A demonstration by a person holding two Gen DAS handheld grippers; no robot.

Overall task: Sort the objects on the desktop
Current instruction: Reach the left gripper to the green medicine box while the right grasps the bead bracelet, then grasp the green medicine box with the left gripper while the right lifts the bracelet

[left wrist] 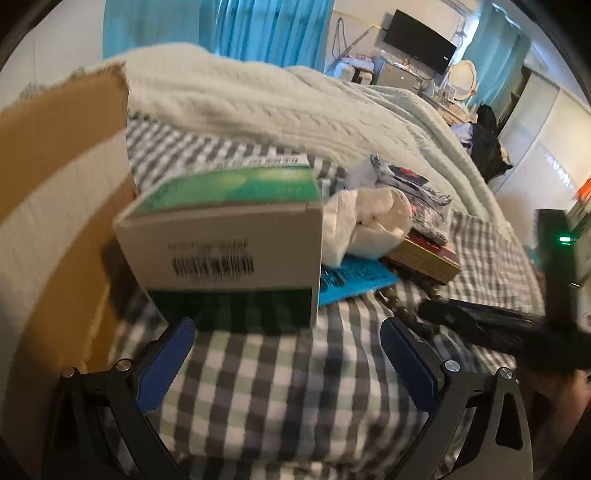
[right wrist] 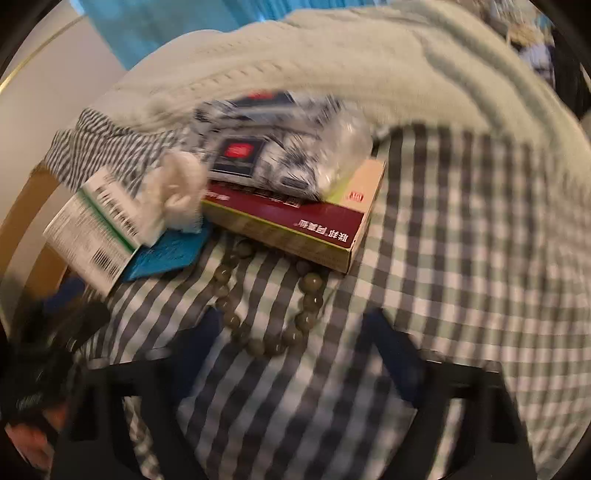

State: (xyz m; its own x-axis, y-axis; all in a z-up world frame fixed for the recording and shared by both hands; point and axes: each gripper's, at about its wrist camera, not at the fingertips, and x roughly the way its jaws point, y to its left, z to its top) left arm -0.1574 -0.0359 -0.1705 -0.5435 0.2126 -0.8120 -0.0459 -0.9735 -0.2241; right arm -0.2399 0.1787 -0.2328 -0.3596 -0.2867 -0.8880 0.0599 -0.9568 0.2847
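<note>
Right wrist view: we find the whole frame smeared, so the right gripper [right wrist: 295,332] fingers are dark blurs and we cannot judge their gap. We note the bead string [right wrist: 266,314] runs under the maroon box [right wrist: 295,225], whose top a crumpled plastic packet [right wrist: 288,147] covers. Left wrist view: the green-and-white box [left wrist: 229,236] hides part of the blue card [left wrist: 354,277]; its print is unreadable.

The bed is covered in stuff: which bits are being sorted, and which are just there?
Being sorted: green-and-white box, white cloth wad, blue card, maroon box, bead bracelet, plastic packet.

Just there: checked sheet, knitted blanket, television, curtains.
</note>
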